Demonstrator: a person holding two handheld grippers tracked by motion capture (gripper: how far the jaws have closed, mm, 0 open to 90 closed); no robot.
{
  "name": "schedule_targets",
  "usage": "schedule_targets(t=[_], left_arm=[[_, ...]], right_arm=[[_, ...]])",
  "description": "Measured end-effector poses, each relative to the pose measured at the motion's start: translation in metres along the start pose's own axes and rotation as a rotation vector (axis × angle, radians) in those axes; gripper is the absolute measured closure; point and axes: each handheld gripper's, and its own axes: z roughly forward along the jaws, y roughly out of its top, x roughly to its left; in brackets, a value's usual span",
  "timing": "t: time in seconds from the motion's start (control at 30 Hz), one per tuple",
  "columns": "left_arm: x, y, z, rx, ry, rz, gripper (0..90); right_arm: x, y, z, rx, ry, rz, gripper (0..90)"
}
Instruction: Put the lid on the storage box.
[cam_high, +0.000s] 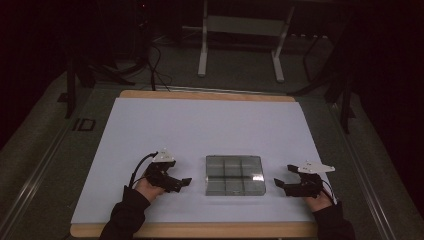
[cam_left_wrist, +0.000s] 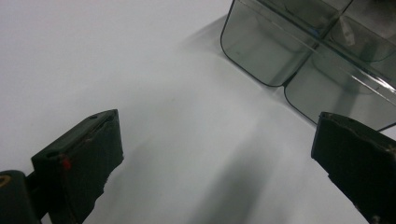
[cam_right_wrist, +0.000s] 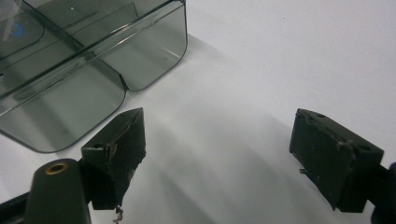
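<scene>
Left tool (cam_high: 186, 182): black two-jaw unit with a grey three-cornered top plate, lower left of centre in the high view. Held in a dark-sleeved hand entering from the bottom edge; tips aimed toward frame right, at the box. Jaws stand wide apart with nothing between them; in the left gripper view (cam_left_wrist: 215, 154) bare white surface fills the gap.

Right tool (cam_high: 278, 183): matching black unit, lower right of centre in the high view, held in the other hand, tips aimed toward frame left. Jaws spread wide, gripping nothing; in the right gripper view (cam_right_wrist: 217, 149) only white surface lies between them.

Container: clear smoke-tinted plastic organiser box (cam_high: 234, 174), rectangular, rounded corners, divided into a grid of compartments. Lies flat on the white-covered tabletop (cam_high: 200, 130), low centre of the high view, between the two tools and touching neither. Upper right in the left gripper view (cam_left_wrist: 303, 51); upper left in the right gripper view (cam_right_wrist: 88, 60). The compartments nearest each camera look empty; contents of the rest cannot be told.
</scene>
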Motion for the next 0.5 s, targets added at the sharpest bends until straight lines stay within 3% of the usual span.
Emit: schedule_targets(t=[0.5], left_arm=[[0.000,-0.014,-0.013,-0.033,0.049,-0.005,3.0]], right_arm=[[-0.003,-0.008,-0.009,-0.010,-0.036,0.011,17.8]])
